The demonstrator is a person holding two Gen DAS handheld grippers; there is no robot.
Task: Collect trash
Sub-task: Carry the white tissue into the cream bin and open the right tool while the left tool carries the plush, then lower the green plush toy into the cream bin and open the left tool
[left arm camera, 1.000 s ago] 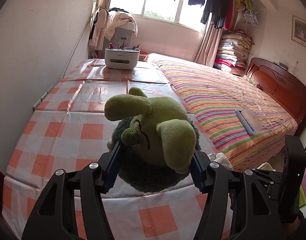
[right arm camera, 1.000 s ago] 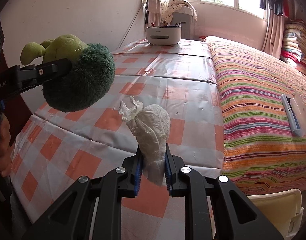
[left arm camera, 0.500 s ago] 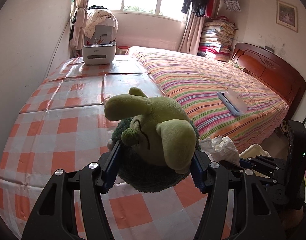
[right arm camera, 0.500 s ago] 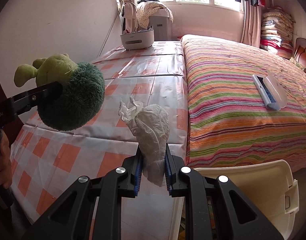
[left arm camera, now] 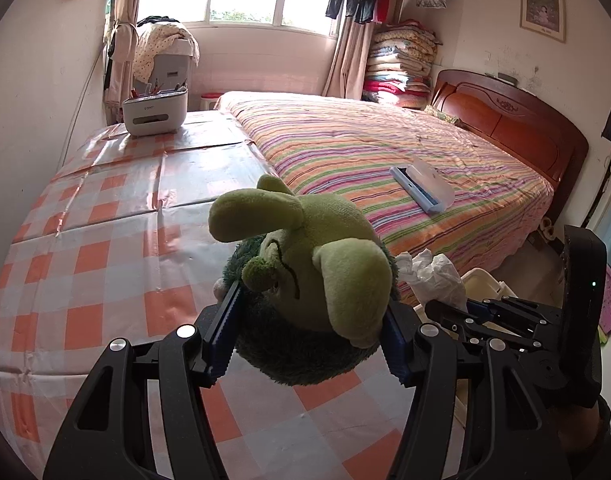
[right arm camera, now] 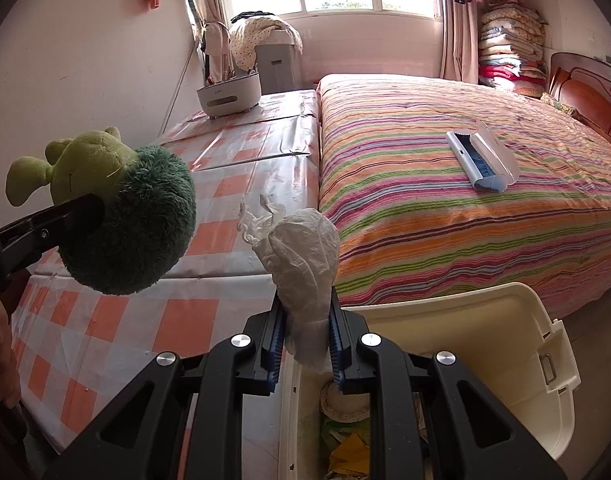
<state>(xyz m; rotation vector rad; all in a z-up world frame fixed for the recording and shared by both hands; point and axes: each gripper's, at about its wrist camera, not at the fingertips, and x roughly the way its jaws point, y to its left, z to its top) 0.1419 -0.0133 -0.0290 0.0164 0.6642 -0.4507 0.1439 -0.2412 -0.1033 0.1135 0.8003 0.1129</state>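
Note:
My left gripper (left arm camera: 307, 340) is shut on a green plush toy (left arm camera: 313, 276) with a dark green furry body, held above the checked table. The same toy (right arm camera: 117, 216) shows at the left of the right wrist view, clamped by a black finger. My right gripper (right arm camera: 303, 344) is shut on a crumpled white tissue (right arm camera: 301, 256), which sticks up between the blue pads. That tissue (left arm camera: 433, 276) also appears right of the toy in the left wrist view. Below the right gripper stands a cream bin (right arm camera: 485, 360) with its lid up, scraps inside.
An orange-and-white checked tablecloth (left arm camera: 89, 248) covers the table, with a white box (left arm camera: 153, 114) at its far end. A striped bed (right arm camera: 445, 200) lies to the right, a blue-and-white case (right arm camera: 481, 160) on it. A hand (right arm camera: 1, 360) shows at the left edge.
Both grippers have swung to the right with their loads, off the table's corner. The open bin has come into view under the right gripper, and more of the bed shows.

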